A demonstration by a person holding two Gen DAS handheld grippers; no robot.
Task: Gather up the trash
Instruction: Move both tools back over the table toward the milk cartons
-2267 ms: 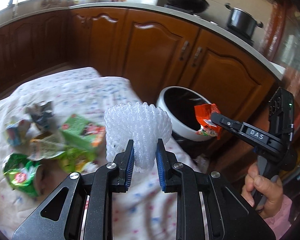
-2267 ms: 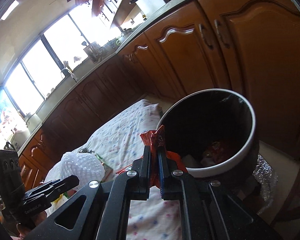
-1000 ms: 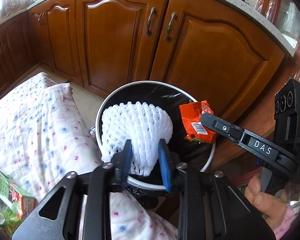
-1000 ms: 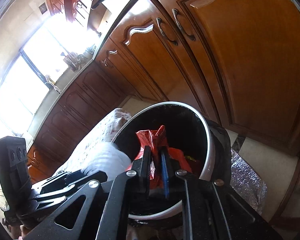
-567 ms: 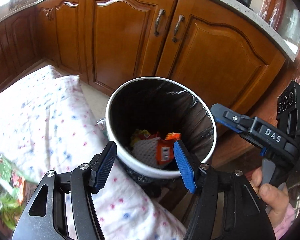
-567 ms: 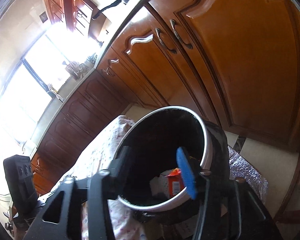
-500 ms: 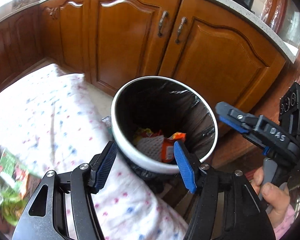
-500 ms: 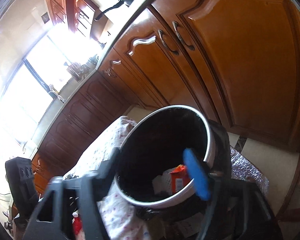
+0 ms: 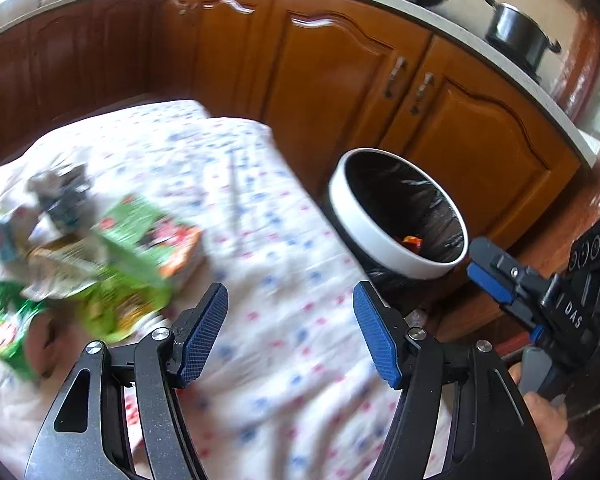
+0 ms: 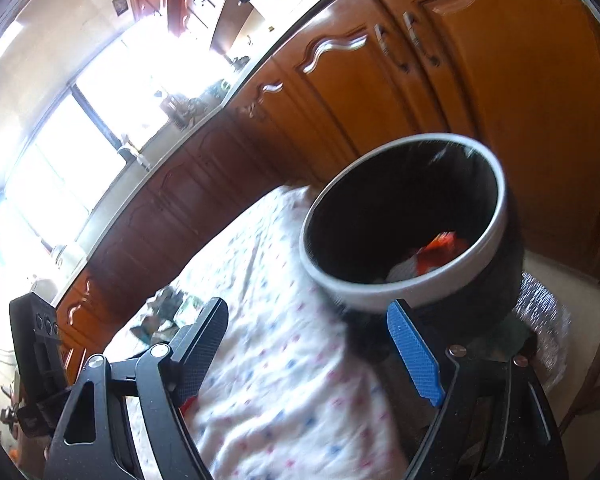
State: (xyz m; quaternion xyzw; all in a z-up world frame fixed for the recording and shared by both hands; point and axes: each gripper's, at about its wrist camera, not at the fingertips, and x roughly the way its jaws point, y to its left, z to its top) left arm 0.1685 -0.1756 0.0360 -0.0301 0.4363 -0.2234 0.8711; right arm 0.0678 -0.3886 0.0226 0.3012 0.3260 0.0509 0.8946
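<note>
**Both grippers empty, bin at your right**

Leftmost, green wrappers [image 9: 124,264] lie blurred on the dotted cloth [image 9: 284,264]. Your left gripper [image 9: 288,336] is opening its jaws, nothing between them. The white-rimmed bin [image 9: 384,248] holds an orange wrapper [image 10: 440,252]. Your right gripper [image 10: 312,356] gapes wide, empty.

Our left gripper [image 9: 290,332] – jaws opening, blue pads [image 9: 204,332] well apart, nothing between them, black fingers angled downward. Our right gripper [image 10: 312,356] – jaws wide, nothing held, one blue pad [image 10: 414,354] facing camera, other finger seen dark from behind. In left view right gripper's jaw tip juts in at right edge, our right hand [image 9: 540,412] wrapped round its handle. In right view left gripper's body shows at far left edge.
</note>
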